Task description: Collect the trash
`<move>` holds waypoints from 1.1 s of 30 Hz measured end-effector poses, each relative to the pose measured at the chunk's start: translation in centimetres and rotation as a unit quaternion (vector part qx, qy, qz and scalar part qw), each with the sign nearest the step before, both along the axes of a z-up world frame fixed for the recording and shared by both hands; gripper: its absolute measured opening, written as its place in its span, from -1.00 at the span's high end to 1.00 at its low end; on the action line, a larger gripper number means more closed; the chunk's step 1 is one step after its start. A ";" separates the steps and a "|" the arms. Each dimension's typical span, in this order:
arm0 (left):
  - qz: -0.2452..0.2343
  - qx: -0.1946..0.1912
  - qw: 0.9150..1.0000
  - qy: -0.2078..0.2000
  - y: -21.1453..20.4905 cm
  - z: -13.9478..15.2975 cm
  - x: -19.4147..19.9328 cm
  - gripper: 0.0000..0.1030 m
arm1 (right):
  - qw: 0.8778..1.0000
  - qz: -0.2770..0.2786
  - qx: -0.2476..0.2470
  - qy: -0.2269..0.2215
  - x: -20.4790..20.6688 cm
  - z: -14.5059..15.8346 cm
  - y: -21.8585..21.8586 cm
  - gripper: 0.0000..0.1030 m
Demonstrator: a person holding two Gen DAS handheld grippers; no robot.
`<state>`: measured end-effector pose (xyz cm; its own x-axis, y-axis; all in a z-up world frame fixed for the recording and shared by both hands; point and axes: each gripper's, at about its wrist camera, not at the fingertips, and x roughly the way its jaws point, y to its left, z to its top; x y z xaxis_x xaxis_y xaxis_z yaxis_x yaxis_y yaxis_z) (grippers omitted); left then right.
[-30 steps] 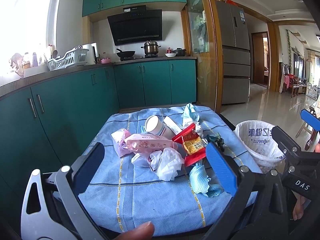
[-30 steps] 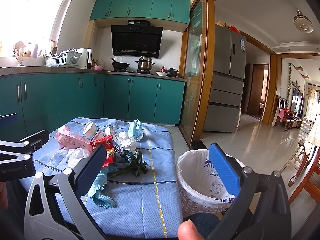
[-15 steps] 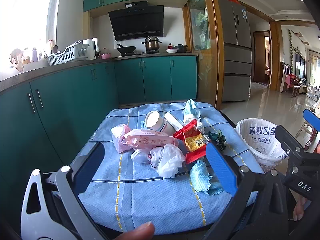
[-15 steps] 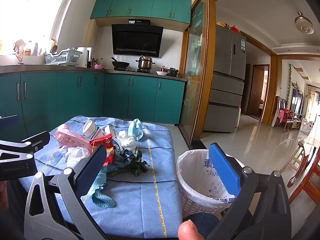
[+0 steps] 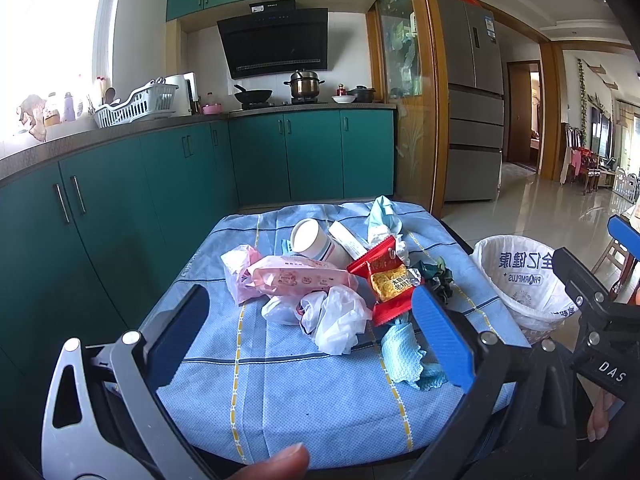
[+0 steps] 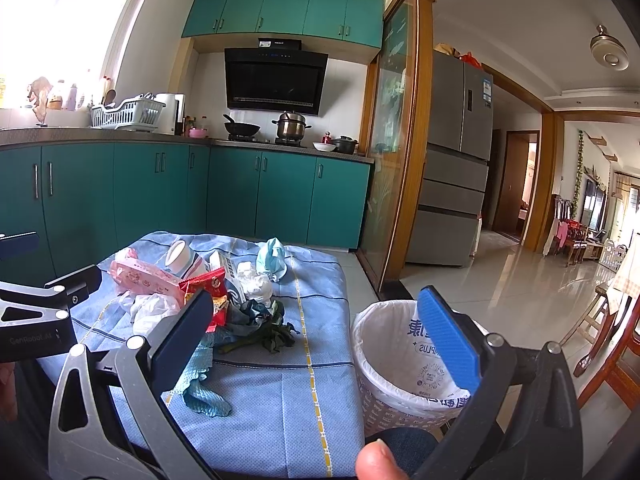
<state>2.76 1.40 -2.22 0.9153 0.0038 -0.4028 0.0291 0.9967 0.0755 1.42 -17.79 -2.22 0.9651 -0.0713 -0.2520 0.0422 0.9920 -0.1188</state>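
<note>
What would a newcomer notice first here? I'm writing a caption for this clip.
The heap of trash on the blue tablecloth: a red snack packet, a pink wipes pack and a crumpled white bag. Right of the table stands a lined wastebasket, with both open grippers above the near edge.

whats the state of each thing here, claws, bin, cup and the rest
left claw: open, empty
right claw: open, empty
bin: upright beside the table, lined with a white bag
cup: on its side, mouth open
red packet: lying on the pile
white bag: crumpled
blue cloth: crumpled near the table's front
</note>
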 end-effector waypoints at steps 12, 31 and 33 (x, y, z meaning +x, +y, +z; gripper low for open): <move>0.001 0.005 1.000 0.002 0.0 -0.1 0.3 -0.95 | 1.000 0.002 -0.011 0.002 0.6 0.1 0.7 -0.94; 0.010 -0.006 1.000 0.008 0.8 0.2 2.1 -0.95 | 1.000 -0.002 -0.023 0.009 1.6 -0.1 1.0 -0.94; 0.009 -0.005 1.000 0.009 0.6 0.2 2.1 -0.95 | 1.000 -0.004 -0.025 0.008 1.6 -0.1 1.0 -0.94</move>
<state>4.90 1.99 -2.05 0.9075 0.0151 -0.4197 0.0133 0.9978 0.0647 3.06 -16.76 -2.32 0.9601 -0.0920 -0.2642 0.0478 0.9845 -0.1690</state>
